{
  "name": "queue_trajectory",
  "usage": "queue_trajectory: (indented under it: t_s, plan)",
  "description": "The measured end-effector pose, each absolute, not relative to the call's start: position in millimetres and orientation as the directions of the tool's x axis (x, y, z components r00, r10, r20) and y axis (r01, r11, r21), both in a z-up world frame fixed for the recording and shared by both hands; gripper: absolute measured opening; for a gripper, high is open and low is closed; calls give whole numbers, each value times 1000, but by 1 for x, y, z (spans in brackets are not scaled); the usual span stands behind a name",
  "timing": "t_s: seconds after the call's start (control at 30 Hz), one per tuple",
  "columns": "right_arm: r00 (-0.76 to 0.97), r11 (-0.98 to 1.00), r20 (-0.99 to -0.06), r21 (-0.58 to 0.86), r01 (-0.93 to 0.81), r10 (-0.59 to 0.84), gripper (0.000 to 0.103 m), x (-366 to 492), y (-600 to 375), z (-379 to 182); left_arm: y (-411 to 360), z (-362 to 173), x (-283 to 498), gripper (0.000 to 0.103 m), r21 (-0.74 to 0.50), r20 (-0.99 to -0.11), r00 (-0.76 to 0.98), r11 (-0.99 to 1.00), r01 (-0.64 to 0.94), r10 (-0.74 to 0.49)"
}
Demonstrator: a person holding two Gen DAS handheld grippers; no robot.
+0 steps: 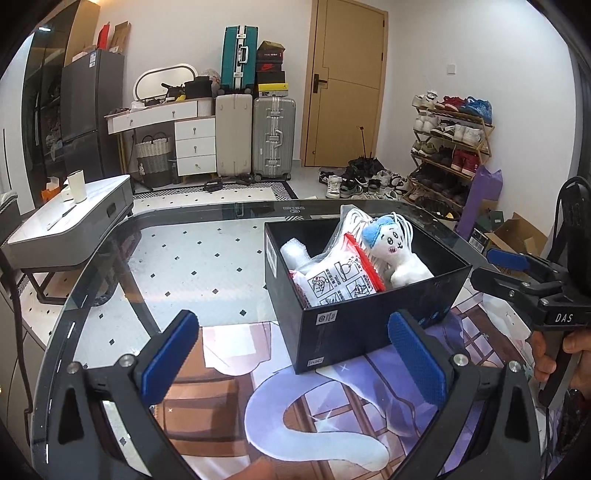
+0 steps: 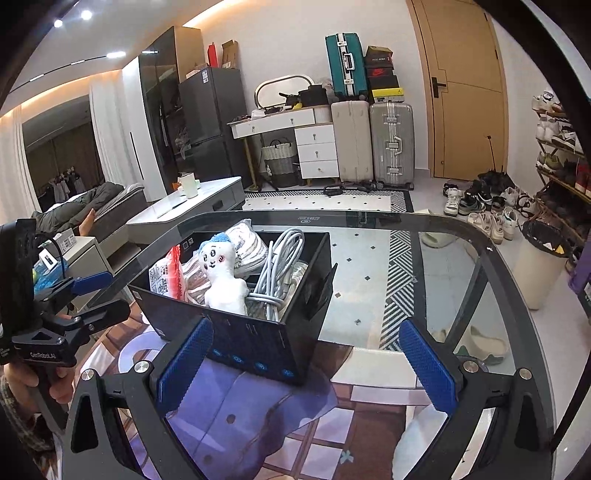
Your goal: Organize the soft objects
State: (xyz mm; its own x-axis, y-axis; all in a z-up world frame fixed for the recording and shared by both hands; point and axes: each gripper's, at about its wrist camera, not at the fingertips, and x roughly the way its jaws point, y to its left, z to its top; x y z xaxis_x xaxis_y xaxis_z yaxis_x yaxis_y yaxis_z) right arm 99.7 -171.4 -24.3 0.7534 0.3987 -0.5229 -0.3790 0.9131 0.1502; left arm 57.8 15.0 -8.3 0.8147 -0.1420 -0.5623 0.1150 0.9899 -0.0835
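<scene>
The room is evenly and fairly brightly lit. In the right wrist view, recessed ceiling spots and a warm cove strip along the ceiling glow at upper left. The glass bench throws back pale reflections and lets the floor pattern show through, with a soft sheen along its dark rim. Shadows are faint and diffuse. Both views bend strongly at the edges: walls and the door curve, and black vignette fills the corners. The middle is sharp; the nearest blue fingers look slightly soft.
</scene>
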Motion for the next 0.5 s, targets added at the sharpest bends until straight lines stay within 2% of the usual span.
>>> queue_trajectory:
  t_s: [0.5]
  plan:
    - [767, 911, -497, 154, -381, 405, 102, 95, -169, -25, 16, -14, 58, 103, -84, -560, 817, 990, 112, -139]
